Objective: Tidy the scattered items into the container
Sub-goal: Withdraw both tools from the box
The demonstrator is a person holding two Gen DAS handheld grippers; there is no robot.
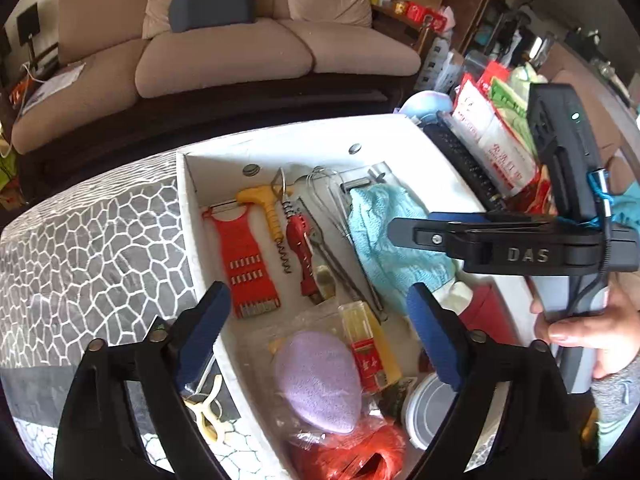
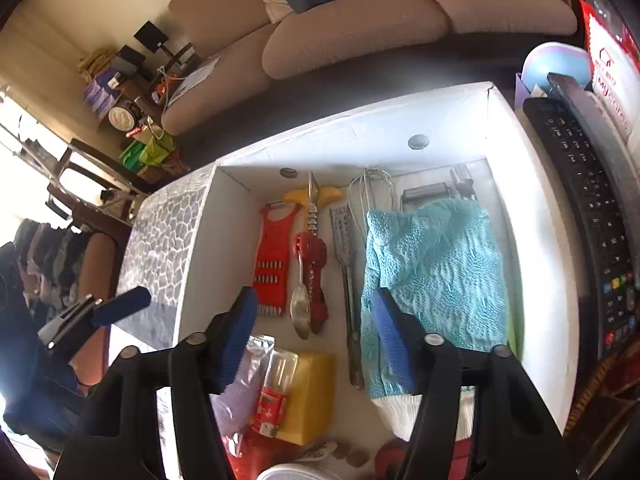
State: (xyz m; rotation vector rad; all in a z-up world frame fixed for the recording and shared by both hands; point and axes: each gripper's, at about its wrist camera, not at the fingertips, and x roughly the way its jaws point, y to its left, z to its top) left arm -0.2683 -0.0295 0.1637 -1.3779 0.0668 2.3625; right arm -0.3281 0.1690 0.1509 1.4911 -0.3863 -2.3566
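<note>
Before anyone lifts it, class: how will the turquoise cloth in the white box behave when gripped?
The turquoise cloth looks wrinkled and draped, so it would probably sag limply. Its knit-like texture should grip well. It partly covers a whisk, which might snag.

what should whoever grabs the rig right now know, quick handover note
Left gripper: open, empty, over the near end of the white box.
Right gripper: open, empty, above the box.
In the box: red grater, corkscrew, whisk, teal cloth, purple sponge, yellow pack.
Left: yellow clip lies outside the near-left wall, under the left gripper; it looks like the next pick.
</note>
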